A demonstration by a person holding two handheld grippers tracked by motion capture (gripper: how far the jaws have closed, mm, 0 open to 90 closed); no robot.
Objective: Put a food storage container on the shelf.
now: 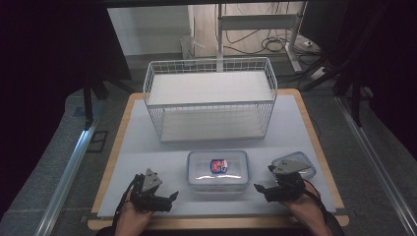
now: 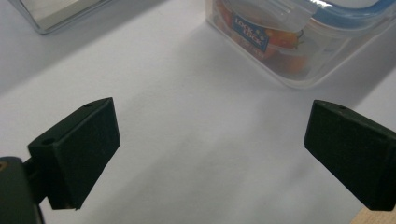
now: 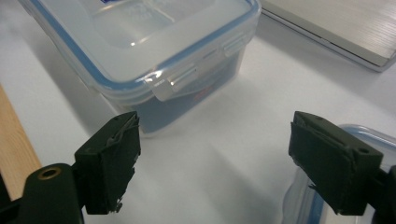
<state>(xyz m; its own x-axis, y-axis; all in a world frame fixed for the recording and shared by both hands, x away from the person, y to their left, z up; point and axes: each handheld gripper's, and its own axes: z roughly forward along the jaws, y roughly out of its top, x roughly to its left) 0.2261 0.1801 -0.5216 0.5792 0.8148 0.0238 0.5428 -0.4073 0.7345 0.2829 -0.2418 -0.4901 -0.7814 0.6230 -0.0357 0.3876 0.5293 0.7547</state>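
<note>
A clear plastic food container [image 1: 217,170] with a blue-sealed snap-lock lid stands on the white mat [image 1: 147,147] near the table's front edge, about midway between its left and right sides. Through the lid a small red, white and blue packet [image 1: 218,165] shows inside. In the left gripper view the container [image 2: 299,37] sits at the upper right, with a blue brand label on its wall and orange contents behind it; in the right gripper view it [image 3: 154,51] sits at the upper left, its lid latch folded down over the near end wall.

The left gripper [image 1: 173,196] rests by the front edge, left of the container and apart from it, pointing toward it. Its 2 jaws stand wide apart with nothing but bare mat between them [image 2: 210,154].

The right gripper [image 1: 256,187] sits to the container's right, near the front right corner, also pointing at it without touching. Its jaws are spread wide and hold nothing [image 3: 212,158].

Under the right gripper lies a second clear lid or shallow container [image 1: 306,162], blue-rimmed; which of the 2 it is cannot be told.

Behind the container, toward the table's far edge, stands a white wire rack [image 1: 211,98] with 2 shelves.
</note>
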